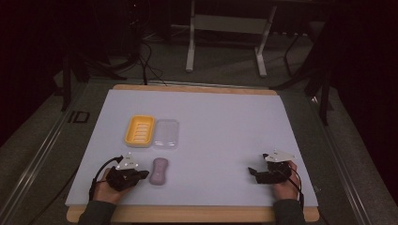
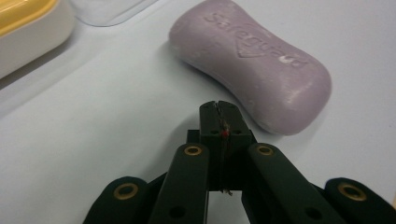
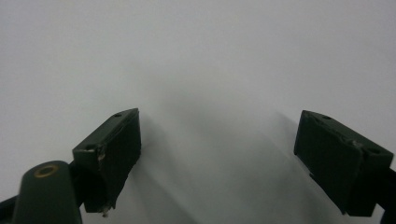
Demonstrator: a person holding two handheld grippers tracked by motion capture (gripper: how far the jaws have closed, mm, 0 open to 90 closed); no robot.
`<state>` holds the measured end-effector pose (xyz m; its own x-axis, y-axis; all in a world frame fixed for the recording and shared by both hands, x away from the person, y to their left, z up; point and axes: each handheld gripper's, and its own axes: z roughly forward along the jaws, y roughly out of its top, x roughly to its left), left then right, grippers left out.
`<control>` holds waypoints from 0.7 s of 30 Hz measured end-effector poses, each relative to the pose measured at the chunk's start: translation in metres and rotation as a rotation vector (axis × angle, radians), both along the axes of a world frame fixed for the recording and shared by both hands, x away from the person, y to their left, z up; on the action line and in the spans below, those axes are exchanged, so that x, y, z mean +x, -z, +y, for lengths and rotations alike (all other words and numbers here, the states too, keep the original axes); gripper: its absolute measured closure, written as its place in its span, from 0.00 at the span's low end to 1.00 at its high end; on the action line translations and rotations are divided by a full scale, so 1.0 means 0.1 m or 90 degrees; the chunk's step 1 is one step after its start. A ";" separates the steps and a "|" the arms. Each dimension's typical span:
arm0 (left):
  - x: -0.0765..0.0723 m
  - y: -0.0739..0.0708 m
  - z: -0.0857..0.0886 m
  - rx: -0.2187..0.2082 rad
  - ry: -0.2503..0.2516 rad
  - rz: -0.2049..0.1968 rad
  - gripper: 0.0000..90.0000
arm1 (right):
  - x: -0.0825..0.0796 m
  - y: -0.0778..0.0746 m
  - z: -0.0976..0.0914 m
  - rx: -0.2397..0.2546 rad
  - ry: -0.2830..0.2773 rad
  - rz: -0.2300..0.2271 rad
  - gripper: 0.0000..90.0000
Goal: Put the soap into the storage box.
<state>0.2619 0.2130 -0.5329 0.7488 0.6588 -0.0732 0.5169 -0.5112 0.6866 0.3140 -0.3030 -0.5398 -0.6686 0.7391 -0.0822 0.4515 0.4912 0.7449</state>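
Left gripper [image 2: 218,106] beside the purple oblong soap bar [image 2: 252,65]
Its jaws are pressed together, empty, tips just short of the soap; right gripper [image 3: 217,154] stands wide apart over bare white tabletop [image 3: 196,56]

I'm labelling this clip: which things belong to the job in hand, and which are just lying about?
In the job:
- purple soap bar, just ahead of the shut left claw
- yellow soap dish
- clear lid beside the dish

Lying about:
- open right claw, idle over bare white table
- metal frame legs on the floor behind
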 end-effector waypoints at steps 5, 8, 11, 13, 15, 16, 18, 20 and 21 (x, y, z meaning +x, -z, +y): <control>0.00 0.00 -0.04 -0.003 0.012 0.003 1.00 | 0.00 0.00 0.00 0.000 0.000 0.000 0.16; 0.00 0.00 -0.06 -0.001 0.022 0.005 1.00 | 0.00 0.00 0.00 0.000 0.000 -0.001 0.16; -0.01 0.00 -0.09 -0.003 0.032 0.004 1.00 | 0.00 0.00 0.00 0.000 0.000 -0.001 0.16; -0.01 0.00 -0.11 -0.001 0.035 0.005 1.00 | 0.00 0.00 0.00 0.000 0.000 -0.001 0.16; -0.01 0.00 -0.16 0.001 0.049 0.004 1.00 | 0.00 0.00 0.00 0.000 0.000 -0.001 0.16; -0.01 0.00 -0.16 0.001 0.049 0.004 1.00 | 0.00 0.00 0.00 0.000 0.000 -0.001 0.16; 0.00 0.00 -0.22 0.000 0.058 0.004 1.00 | 0.00 0.00 0.00 0.000 0.000 -0.001 0.16; 0.02 0.00 -0.29 0.003 0.070 0.003 1.00 | 0.00 0.00 0.00 0.000 0.000 -0.001 0.16; 0.02 0.00 -0.31 0.002 0.075 0.002 1.00 | 0.00 0.00 0.00 0.000 0.000 -0.001 0.16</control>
<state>0.2642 0.1821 -0.5326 0.8205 0.5668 -0.0741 0.4559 -0.5706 0.6831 0.3137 -0.3027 -0.5399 -0.6685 0.7390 -0.0839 0.4497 0.4914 0.7458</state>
